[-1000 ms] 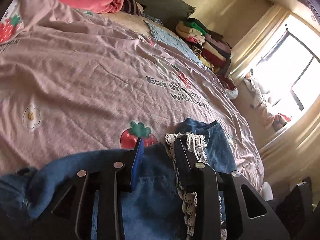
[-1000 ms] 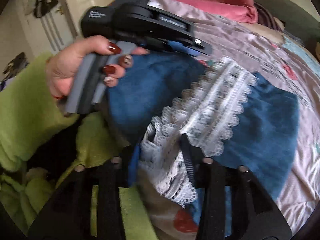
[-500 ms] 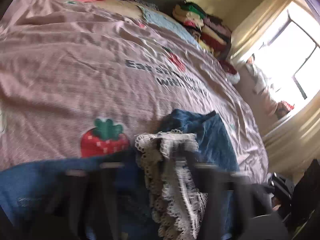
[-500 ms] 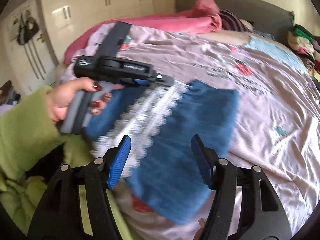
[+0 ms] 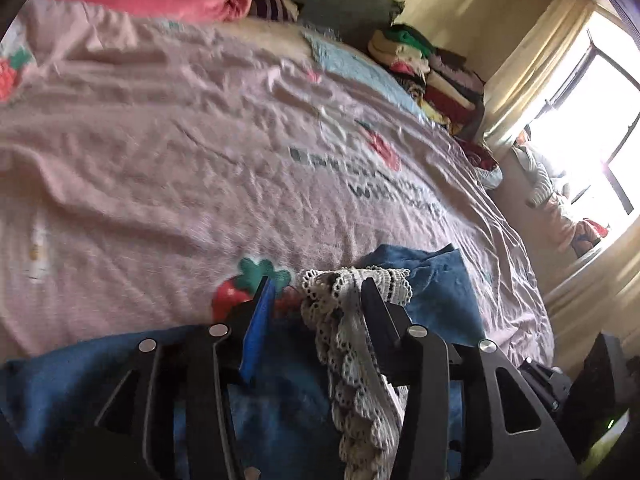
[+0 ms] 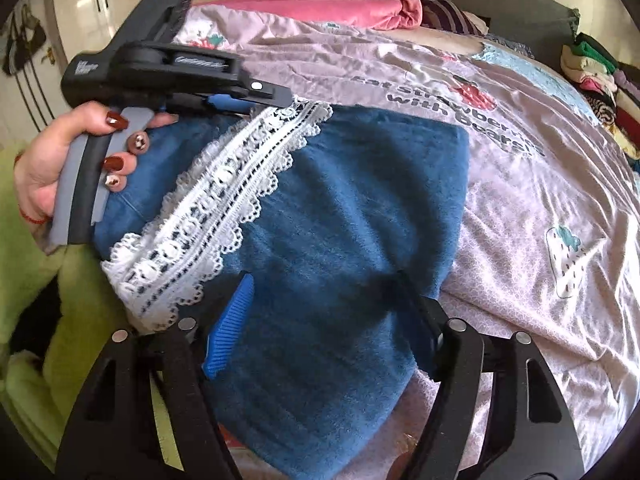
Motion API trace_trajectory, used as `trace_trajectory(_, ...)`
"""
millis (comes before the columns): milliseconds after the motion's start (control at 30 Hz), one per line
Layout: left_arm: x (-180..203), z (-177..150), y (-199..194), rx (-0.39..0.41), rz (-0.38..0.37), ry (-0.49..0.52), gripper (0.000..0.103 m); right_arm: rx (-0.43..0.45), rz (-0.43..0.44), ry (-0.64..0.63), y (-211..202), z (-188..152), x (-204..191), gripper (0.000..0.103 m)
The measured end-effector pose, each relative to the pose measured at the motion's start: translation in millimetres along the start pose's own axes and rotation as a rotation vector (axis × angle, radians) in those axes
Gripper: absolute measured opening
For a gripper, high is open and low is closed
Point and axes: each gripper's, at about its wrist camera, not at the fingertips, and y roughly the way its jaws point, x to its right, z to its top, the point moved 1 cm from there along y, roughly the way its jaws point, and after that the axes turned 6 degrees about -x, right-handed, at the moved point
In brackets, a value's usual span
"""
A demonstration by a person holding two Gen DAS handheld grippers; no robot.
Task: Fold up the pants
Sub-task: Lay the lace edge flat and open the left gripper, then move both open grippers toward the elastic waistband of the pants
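Note:
Blue denim pants (image 6: pixel 352 208) with a white lace hem (image 6: pixel 224 200) lie folded on the pink bedsheet (image 6: pixel 540 184) near its front edge. My right gripper (image 6: pixel 320 300) is open and empty, just above the blue cloth. My left gripper (image 5: pixel 318 292) has its jaws apart, with the lace hem (image 5: pixel 352 320) draped over its right finger and blue cloth (image 5: pixel 436 292) beneath. The right wrist view shows the left gripper (image 6: pixel 276 98) at the far end of the lace, held by a hand with red nails.
A pink blanket (image 6: pixel 320 4) and striped cloth lie at the head of the bed. A stack of folded clothes (image 5: pixel 432 76) sits at the far right by the window (image 5: pixel 592 128). My green sleeve (image 6: pixel 52 280) is at the lower left.
My right gripper let go of the lace hem, opened and pulled back above the pants. My left gripper opened wider and stayed at the lace. The pants now lie flatter on the bed.

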Motion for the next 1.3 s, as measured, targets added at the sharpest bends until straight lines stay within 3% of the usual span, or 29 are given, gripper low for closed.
trace_trajectory(67,3,-5,-17,0.029,0.015,0.012,0.054,0.026,0.014,0.014,-11,0,2,0.064)
trace_trajectory(133,5,-14,-35,0.039,0.016,0.018,0.067,0.042,0.005,0.009,-21,-2,2,0.067)
trace_trajectory(233,12,-30,-56,0.039,0.026,0.038,0.072,0.057,-0.003,0.018,-32,-6,4,0.068)
trace_trajectory(367,24,-61,-72,0.020,0.023,0.067,0.074,0.072,-0.016,0.015,-41,-11,4,0.069)
trace_trajectory(600,33,-110,-70,-0.055,-0.074,0.008,0.074,0.083,-0.017,0.026,-47,-16,12,0.069)
trace_trajectory(767,43,-129,-47,-0.128,-0.010,0.016,0.074,0.085,-0.012,0.024,-48,-19,13,0.069)
trace_trajectory(800,45,-130,-43,-0.135,-0.010,0.015,0.071,0.085,-0.013,0.023,-48,-19,13,0.069)
trace_trajectory(900,55,-130,-33,-0.142,0.003,0.049,0.022,0.077,-0.003,0.024,-46,-22,13,0.069)
trace_trajectory(1067,57,-129,-49,-0.133,-0.035,0.087,0.016,0.082,0.036,-0.018,-49,-23,4,0.067)
trace_trajectory(1167,45,-135,-44,-0.153,0.031,0.076,0.016,0.071,0.048,-0.050,-44,-21,-4,0.064)
trace_trajectory(1300,44,-136,-41,-0.149,0.074,0.095,0.028,0.017,0.046,-0.066,-28,-23,-11,0.061)
